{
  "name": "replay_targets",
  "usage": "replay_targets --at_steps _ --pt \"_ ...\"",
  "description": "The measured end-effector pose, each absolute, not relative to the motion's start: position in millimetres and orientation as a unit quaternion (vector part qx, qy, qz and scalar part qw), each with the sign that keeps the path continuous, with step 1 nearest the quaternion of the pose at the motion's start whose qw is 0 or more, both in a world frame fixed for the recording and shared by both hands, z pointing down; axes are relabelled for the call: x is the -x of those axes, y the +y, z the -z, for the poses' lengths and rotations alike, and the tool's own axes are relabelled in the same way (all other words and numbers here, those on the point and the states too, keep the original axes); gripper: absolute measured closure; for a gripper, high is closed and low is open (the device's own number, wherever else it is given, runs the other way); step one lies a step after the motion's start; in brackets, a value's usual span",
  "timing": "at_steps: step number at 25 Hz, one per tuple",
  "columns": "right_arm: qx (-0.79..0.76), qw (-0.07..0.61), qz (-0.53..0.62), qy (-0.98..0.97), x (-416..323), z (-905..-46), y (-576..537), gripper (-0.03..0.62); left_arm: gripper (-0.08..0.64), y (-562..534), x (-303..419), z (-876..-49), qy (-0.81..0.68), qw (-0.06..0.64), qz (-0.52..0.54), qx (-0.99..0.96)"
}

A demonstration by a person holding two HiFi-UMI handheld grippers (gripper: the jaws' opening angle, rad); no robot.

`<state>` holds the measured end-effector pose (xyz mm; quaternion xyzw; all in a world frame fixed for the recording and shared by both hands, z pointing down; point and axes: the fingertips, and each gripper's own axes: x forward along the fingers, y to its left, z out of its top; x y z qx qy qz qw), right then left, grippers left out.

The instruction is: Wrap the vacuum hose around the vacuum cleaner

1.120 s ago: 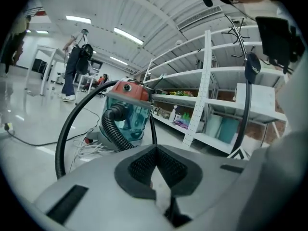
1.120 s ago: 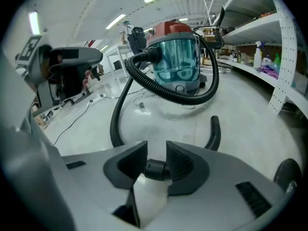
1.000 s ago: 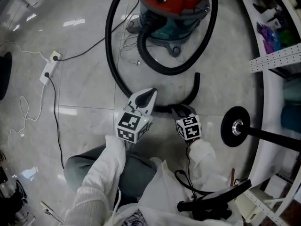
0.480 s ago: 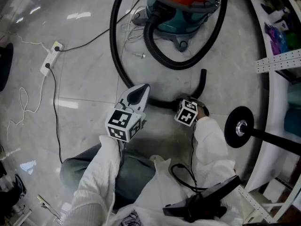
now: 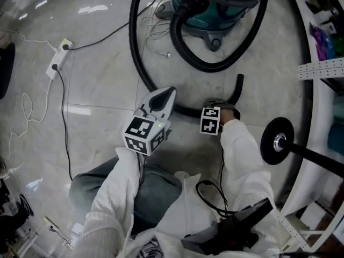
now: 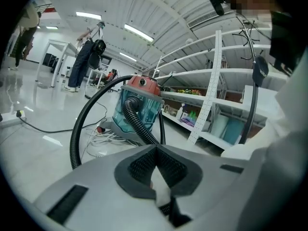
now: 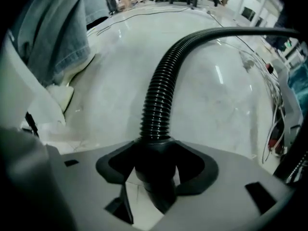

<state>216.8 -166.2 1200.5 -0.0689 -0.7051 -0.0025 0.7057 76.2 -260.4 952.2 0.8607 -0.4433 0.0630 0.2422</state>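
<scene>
Polished floor (image 5: 97, 63), vacuum cleaner (image 5: 215, 15) at its far edge, hose (image 7: 156, 105) lying loose: my right hand-held gripper (image 5: 224, 109) points down, jaws just opened wide astride the hose end, apparently to grab it; left hand-held gripper (image 5: 169, 93) closed, empty, waiting.

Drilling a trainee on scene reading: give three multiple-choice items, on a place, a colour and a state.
1. Where is the end of the hose? A between the jaws of the right claw B on a chair C in a box
2. The top of the vacuum cleaner is: A red B yellow C white
3. The left claw is: A shut B wide open C clamped on the hose
Answers: 1 A, those jaws, which have just been opening, straddle it; 2 A, it shows red; 3 A, its jaws meet.
</scene>
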Motion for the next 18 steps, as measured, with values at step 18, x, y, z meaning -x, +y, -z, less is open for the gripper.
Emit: replay_targets --at_steps 18 --pt "0.042 0.453 -0.249 -0.855 -33.9 -1012.7 -121.9 0.351 0.558 -270.3 125.4 -834.6 -0.626 0.197 -0.059 -0.752"
